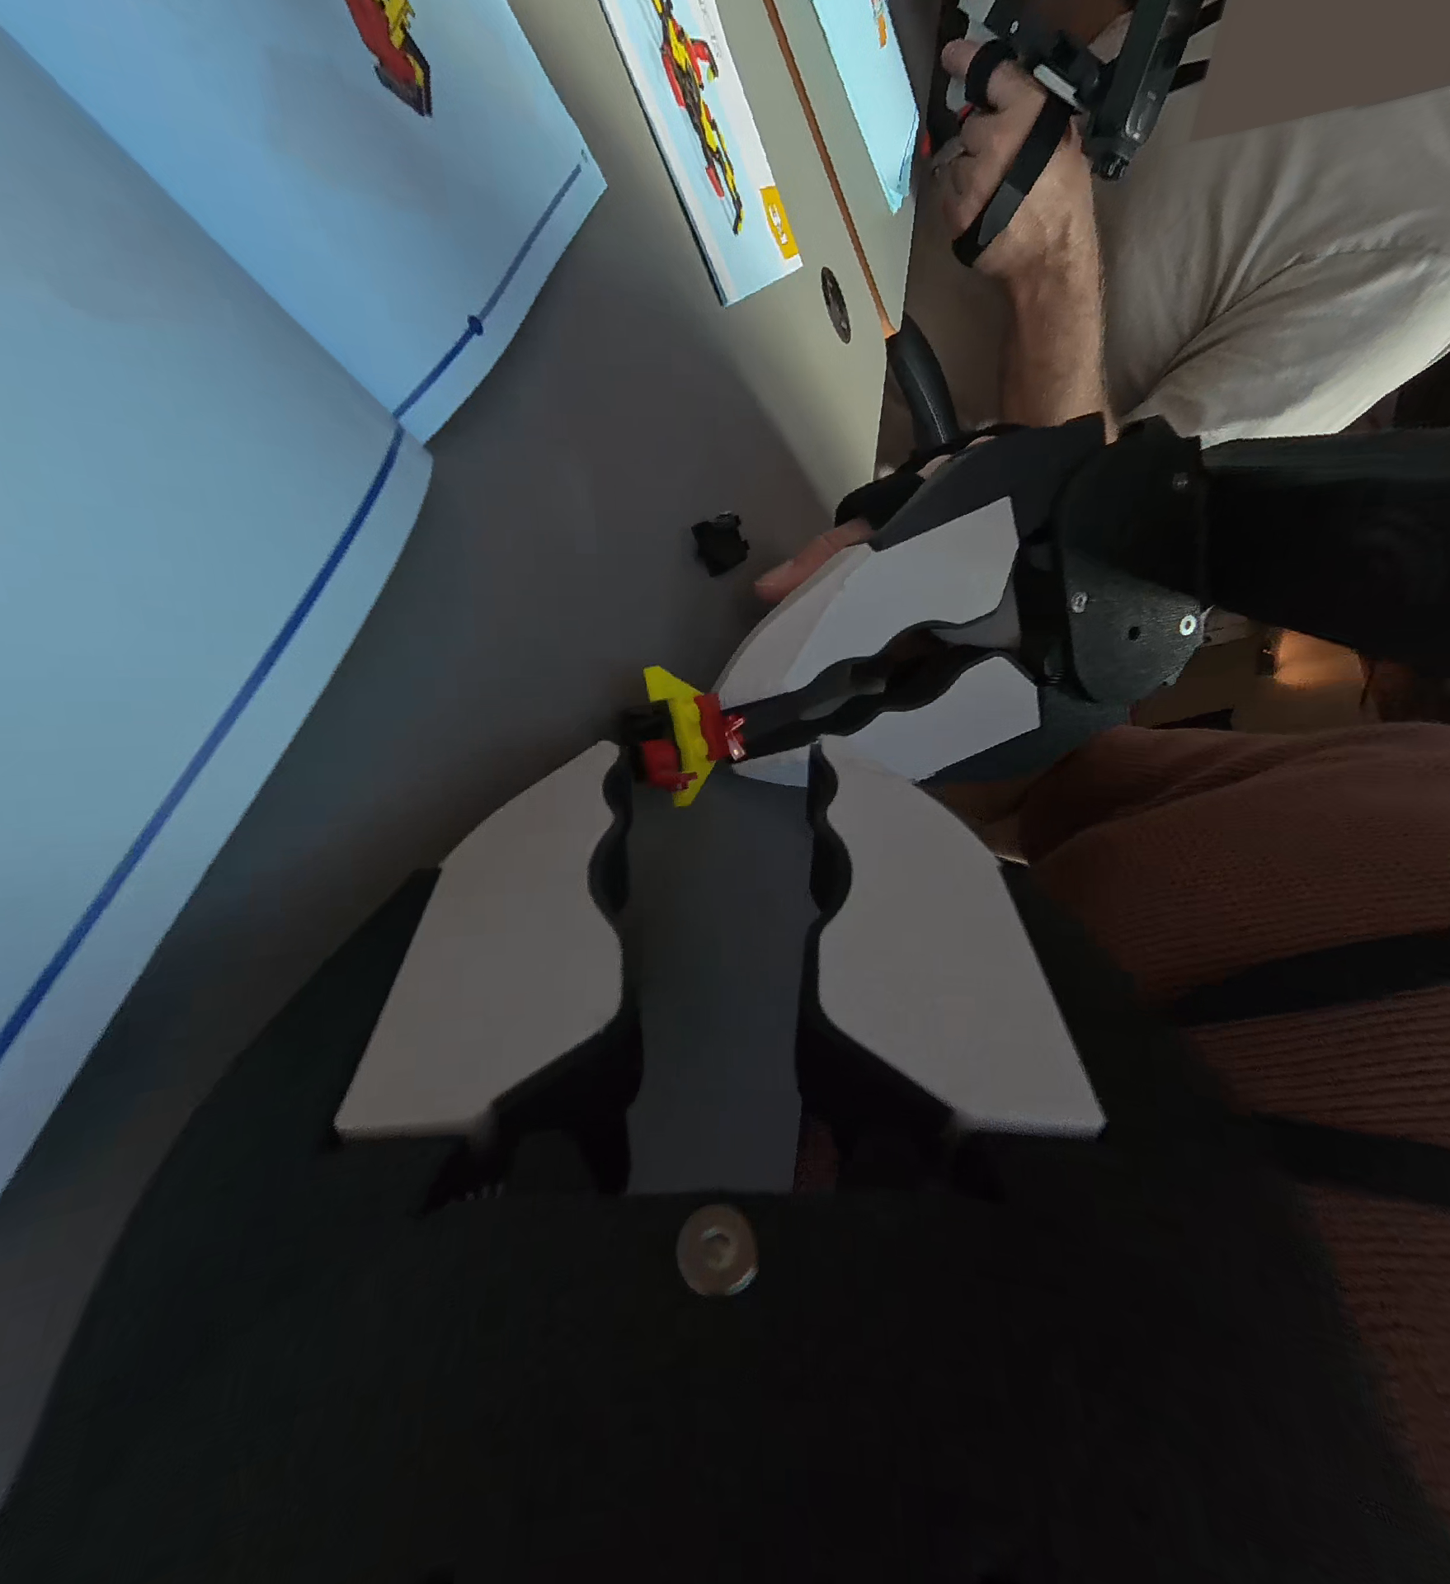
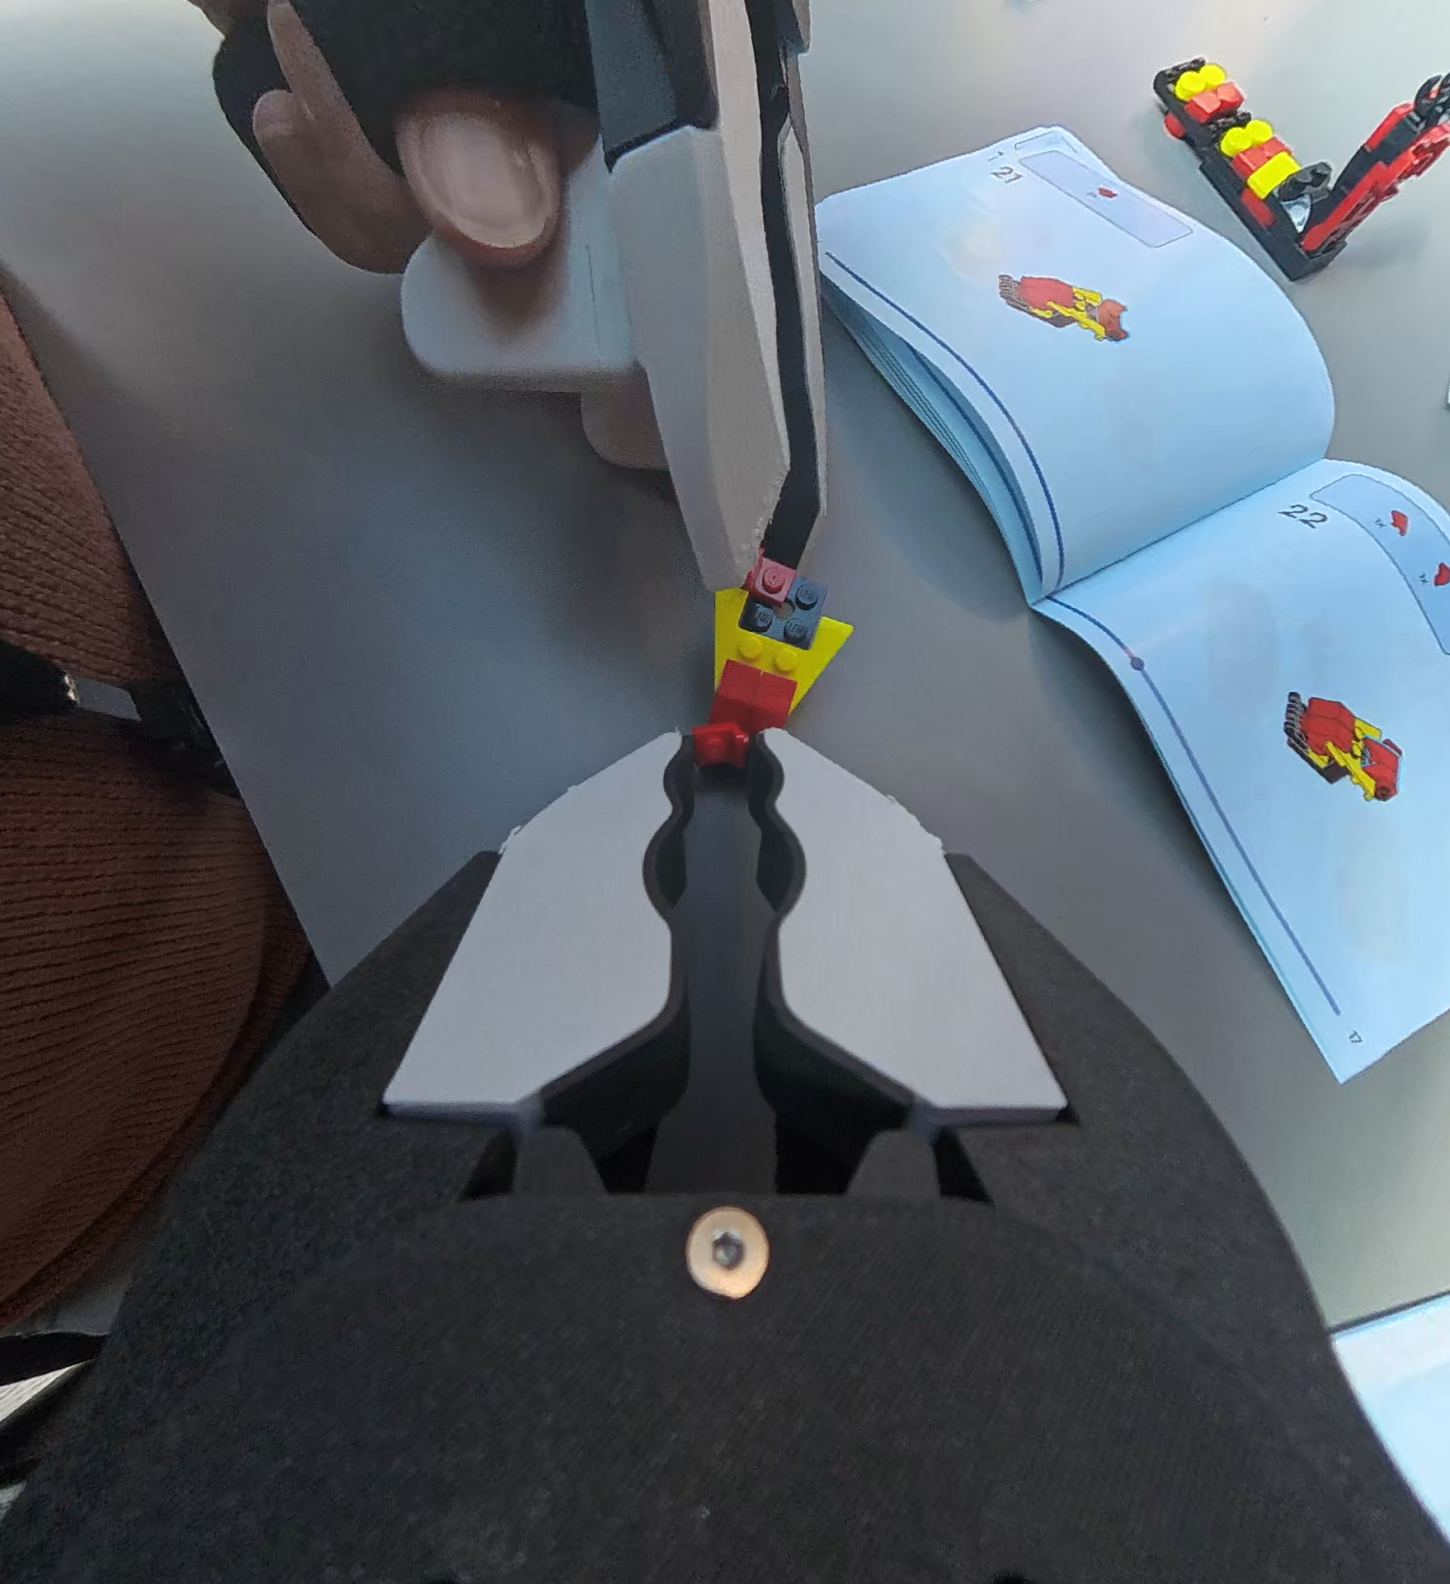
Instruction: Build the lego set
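Note:
A small lego assembly (image 2: 769,651), a yellow wedge plate with red and dark bricks on it, is held just above the grey table (image 2: 362,557). My right gripper (image 2: 723,739) is shut on the red piece at its near end. In the left wrist view the right gripper (image 1: 739,741) comes in from the right, holding the assembly (image 1: 677,737). My left gripper (image 1: 713,759) is open, and its left fingertip (image 1: 610,759) is at the assembly's dark end. In the right wrist view the left gripper (image 2: 777,553) comes down from above, its tip against a red stud piece.
An open instruction booklet (image 2: 1133,446) lies to the right, and a partly built red, yellow and black model (image 2: 1304,163) lies beyond it. A loose black piece (image 1: 720,542) lies near the table edge. Another person's hand with a gripper (image 1: 1021,129) is farther off. More booklets (image 1: 704,146) lie on the table. The grippers are tip to tip, or close to it.

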Motion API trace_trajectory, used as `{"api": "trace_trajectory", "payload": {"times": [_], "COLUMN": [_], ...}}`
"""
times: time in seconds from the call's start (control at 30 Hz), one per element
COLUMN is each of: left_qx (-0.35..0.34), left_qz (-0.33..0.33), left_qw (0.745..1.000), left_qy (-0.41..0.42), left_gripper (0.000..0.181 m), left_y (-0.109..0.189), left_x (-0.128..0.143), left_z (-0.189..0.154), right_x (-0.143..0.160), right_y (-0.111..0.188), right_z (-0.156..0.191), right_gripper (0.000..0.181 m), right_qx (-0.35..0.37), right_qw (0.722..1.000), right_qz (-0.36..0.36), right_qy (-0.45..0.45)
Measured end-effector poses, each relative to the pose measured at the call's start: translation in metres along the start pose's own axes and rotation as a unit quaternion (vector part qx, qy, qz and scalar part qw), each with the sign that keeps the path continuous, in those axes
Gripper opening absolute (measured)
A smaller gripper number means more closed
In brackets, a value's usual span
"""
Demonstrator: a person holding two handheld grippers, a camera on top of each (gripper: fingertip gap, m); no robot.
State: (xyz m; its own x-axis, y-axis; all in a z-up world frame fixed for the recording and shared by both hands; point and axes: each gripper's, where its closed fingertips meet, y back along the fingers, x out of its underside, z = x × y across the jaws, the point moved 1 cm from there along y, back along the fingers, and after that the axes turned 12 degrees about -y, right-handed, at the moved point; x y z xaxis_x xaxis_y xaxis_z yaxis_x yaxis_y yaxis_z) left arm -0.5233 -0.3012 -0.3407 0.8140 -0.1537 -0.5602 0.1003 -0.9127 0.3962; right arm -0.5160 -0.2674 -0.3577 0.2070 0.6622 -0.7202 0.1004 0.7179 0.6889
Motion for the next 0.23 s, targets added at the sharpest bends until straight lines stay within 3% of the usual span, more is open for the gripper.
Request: {"api": "trace_trajectory", "payload": {"times": [0.03, 0.23], "left_qx": [0.006, 0.066], "left_qz": [0.002, -0.009], "left_qw": [1.0, 0.998], "left_qy": [-0.003, 0.004], "left_gripper": [0.036, 0.015], "left_y": [0.0001, -0.001], "left_x": [0.0013, -0.0004], "left_z": [0.0009, -0.0088], "right_x": [-0.0002, 0.0033], "right_y": [0.0004, 0.0009], "right_z": [-0.0005, -0.0007], "right_gripper": [0.011, 0.011], "right_qx": [0.002, 0.0], "right_qw": [1.0, 1.0], "right_qz": [-0.003, 0.003], "right_qy": [0.0, 0.001]}}
